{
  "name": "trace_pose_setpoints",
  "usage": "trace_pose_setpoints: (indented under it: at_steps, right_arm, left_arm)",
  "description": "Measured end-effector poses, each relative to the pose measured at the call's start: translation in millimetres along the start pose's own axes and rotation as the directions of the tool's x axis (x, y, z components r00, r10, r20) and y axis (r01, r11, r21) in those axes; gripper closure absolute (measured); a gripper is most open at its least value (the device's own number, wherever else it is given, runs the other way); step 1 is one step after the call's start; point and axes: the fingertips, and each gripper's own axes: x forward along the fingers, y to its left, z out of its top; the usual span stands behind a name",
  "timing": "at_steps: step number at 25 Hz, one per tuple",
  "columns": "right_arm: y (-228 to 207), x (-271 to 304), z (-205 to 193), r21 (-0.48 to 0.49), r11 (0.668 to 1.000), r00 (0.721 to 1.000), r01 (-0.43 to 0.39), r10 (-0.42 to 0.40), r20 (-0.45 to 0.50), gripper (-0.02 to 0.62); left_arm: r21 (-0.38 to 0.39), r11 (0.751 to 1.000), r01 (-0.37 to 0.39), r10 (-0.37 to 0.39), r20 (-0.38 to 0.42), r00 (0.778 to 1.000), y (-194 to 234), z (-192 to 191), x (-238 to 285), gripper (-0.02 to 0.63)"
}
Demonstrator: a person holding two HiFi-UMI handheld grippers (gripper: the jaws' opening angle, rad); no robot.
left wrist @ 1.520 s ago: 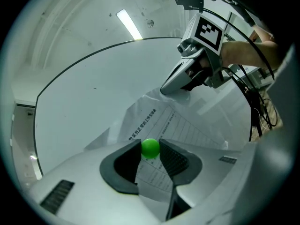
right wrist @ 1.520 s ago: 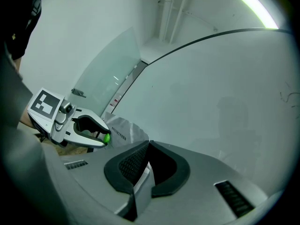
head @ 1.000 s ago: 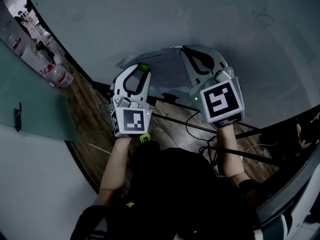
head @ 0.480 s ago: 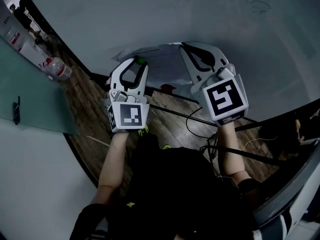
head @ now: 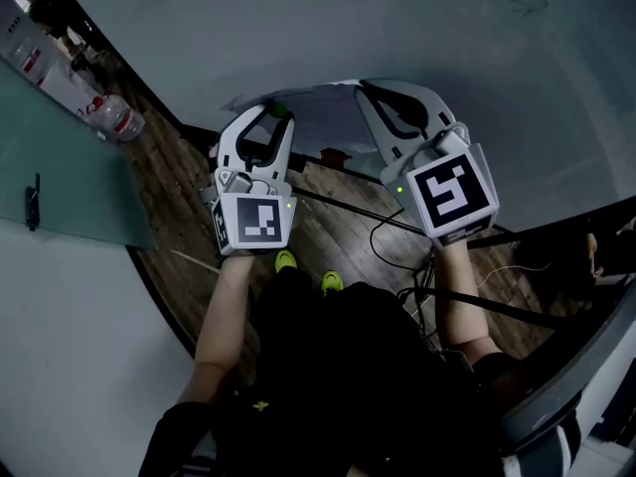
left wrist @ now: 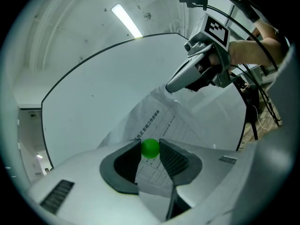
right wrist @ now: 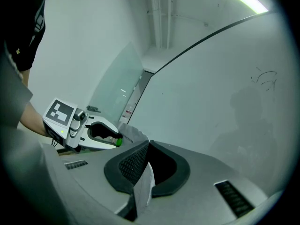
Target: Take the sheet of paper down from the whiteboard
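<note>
The printed sheet of paper [head: 320,122] lies crumpled against the whiteboard [head: 298,28], between my two grippers. My left gripper [head: 276,115] is shut on a small green ball magnet [left wrist: 150,148], which sits between its pads in front of the sheet's [left wrist: 164,123] printed face. My right gripper [head: 364,89] is shut on the sheet's right edge; in the right gripper view a strip of the paper [right wrist: 144,184] is pinched between its dark pads. Each gripper shows in the other's view: the right gripper [left wrist: 169,87] and the left gripper [right wrist: 117,141].
Below the board are a wooden floor [head: 338,222], black stand legs and cables [head: 383,232]. A water bottle [head: 117,119] lies on the floor at the left beside a glass panel [head: 70,187]. The person's yellow-green shoes [head: 286,261] show under the grippers.
The right gripper has shifted a little with the paper edge still pinched. The left gripper keeps its hold on the green magnet. The shoes have come into view.
</note>
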Motion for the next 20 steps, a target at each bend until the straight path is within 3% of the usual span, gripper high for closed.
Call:
trace_pose_setpoints:
  at_steps: [20]
  right_arm:
    - [62,-26,22,0.054,0.999,1.0,0.007,-0.006,-0.024,0.583]
  left_arm:
    - [-0.023,0.998,0.061,-0.06,0.049,0.997,0,0,-56,0.463]
